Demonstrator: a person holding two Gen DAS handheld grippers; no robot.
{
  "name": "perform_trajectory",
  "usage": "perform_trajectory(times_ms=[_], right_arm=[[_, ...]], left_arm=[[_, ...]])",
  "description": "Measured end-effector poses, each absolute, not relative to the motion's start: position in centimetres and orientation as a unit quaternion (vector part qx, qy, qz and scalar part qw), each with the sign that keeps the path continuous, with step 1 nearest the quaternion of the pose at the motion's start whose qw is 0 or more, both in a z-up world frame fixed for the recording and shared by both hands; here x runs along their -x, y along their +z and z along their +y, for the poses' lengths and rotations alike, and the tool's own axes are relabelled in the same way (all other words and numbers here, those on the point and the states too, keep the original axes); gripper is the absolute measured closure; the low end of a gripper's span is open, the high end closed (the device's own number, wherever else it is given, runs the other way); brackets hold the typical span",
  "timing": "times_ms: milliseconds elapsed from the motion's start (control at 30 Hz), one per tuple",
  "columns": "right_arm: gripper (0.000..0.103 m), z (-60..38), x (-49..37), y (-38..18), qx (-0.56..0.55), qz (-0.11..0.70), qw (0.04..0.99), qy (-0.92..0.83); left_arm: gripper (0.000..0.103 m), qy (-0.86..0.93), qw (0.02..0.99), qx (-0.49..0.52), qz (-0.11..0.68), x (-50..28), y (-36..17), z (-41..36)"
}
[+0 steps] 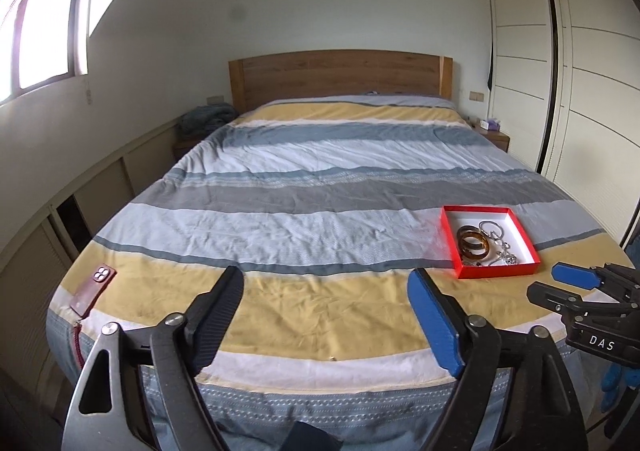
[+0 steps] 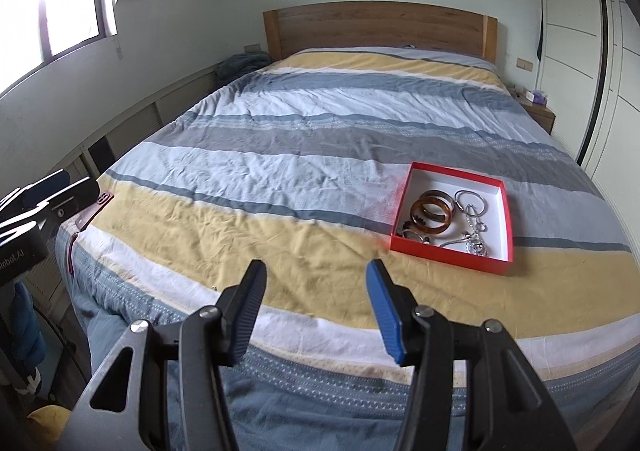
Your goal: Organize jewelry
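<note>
Both the left gripper (image 1: 326, 279) and right gripper (image 2: 316, 271) hover wide-jawed, holding nothing, over the bed's (image 2: 304, 139) foot edge, the red jewelry box (image 2: 505, 219) near its right edge.

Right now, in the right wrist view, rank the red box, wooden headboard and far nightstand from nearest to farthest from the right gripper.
1. Red box: just ahead-right of the right gripper, on the yellow stripe.
2. Nightstand: far right, beside the bed.
3. Headboard: at the bed's far end.
</note>
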State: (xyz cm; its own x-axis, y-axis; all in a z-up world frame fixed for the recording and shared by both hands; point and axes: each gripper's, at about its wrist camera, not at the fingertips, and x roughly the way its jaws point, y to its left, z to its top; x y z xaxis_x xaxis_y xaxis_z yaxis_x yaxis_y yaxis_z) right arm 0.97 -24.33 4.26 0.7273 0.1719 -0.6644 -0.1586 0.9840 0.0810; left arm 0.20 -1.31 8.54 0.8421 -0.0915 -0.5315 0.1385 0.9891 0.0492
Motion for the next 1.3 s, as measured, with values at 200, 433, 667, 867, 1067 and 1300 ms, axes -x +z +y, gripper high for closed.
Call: perform_trajectory(times_ms=[200,433,667,867,1067,1300], right_arm=[[0.052,-23.8,0.5,4.4,0.0,0.352,0.931,0.095],[0.047,-23.6,1.5,4.5,0.003,0.344,0.934,0.099],[0.041,-23.8,1.9,4.0,0.006,0.339,0.936,0.092],[0.03,-24.3,2.0,3.1,0.021,0.324,0.944,0.061],[0.026,-25.5,1.3,2.2,0.002,0.328,0.944,0.039],[0.025,-25.9,0.4,0.7,-0.01,0.35,0.936,0.04]], left_arm=[[0.007,-0.044,0.963,-0.046,0.263,1.3,8.8,-0.3],[0.0,-0.027,0.965,-0.047,0.255,2.5,9.1,0.4],[0.0,0.008,0.965,-0.055,0.255,2.5,9.1,0.6],[0.0,0.029,0.962,-0.069,0.262,2.1,8.0,0.6],[0.0,0.026,0.961,-0.066,0.269,1.6,7.2,0.7],[0.0,0.018,0.955,-0.067,0.289,0.5,5.8,0.2]])
